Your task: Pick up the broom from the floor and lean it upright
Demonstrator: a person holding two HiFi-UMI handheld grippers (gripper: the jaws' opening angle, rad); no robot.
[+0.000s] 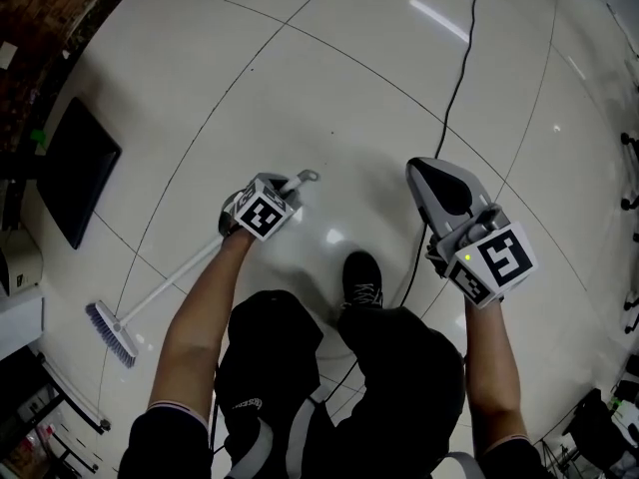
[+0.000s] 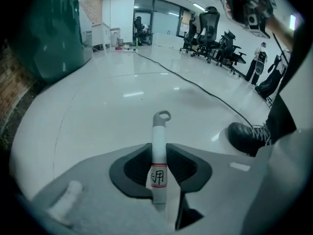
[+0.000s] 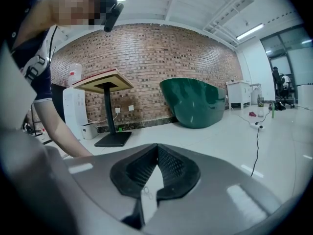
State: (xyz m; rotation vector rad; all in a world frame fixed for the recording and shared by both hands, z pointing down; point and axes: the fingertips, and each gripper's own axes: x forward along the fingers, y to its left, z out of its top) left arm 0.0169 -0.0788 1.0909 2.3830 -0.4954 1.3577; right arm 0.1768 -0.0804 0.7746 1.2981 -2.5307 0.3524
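Observation:
The broom lies on the pale tiled floor, its white handle (image 1: 170, 287) running from the brush head (image 1: 112, 332) at lower left up to a grey hanging loop (image 1: 308, 177). My left gripper (image 1: 287, 190) points steeply down near the loop end. In the left gripper view both dark pads press the sides of the handle (image 2: 157, 136), just below the loop (image 2: 162, 116), so the left gripper (image 2: 159, 166) is shut on it. My right gripper (image 1: 417, 171) hovers to the right above the floor. Its tips meet with nothing between them (image 3: 157, 151).
A black cable (image 1: 454, 88) runs across the floor past the person's black shoe (image 1: 361, 277). A dark flat stand base (image 1: 75, 168) lies at left by the brick wall. A green tub (image 3: 193, 102) and a pedestal table (image 3: 105, 82) stand along that wall. Office chairs (image 2: 208, 28) are far off.

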